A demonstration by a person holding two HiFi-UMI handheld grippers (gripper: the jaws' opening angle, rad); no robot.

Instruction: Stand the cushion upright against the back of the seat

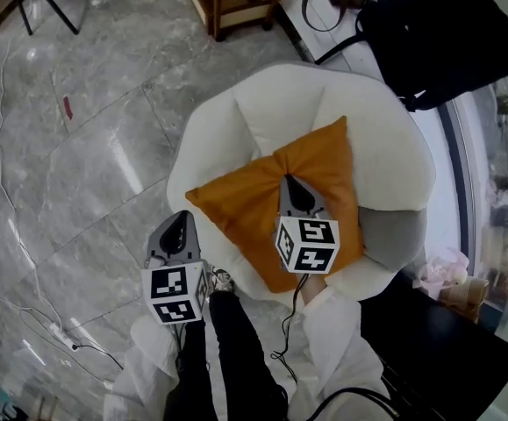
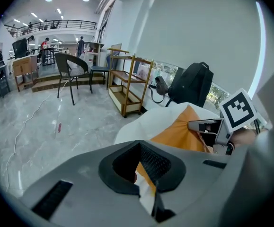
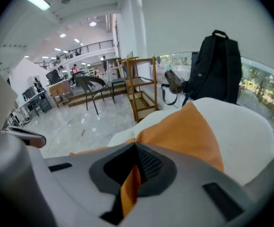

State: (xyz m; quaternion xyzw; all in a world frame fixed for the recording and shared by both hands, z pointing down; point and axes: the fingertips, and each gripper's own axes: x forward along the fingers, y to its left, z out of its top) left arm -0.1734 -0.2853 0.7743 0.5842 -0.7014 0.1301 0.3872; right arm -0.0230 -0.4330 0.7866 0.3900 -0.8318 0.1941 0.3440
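Both are angled forward and down. Right gripper [image 1: 287, 182] has its jaws pinched on the cushion [image 1: 245, 200], and left gripper [image 1: 183, 219] looks clamped on its edge too.

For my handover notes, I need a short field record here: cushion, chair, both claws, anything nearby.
cushion: orange, broad face up over the white armchair's seat, not upright
right claw: shut on the cushion's puckered middle
left claw: jaws together, by the armchair's front edge; hold unclear
nearby: black backpack behind the armchair

Bright daylight, sharp focus, fisheye-warped edges
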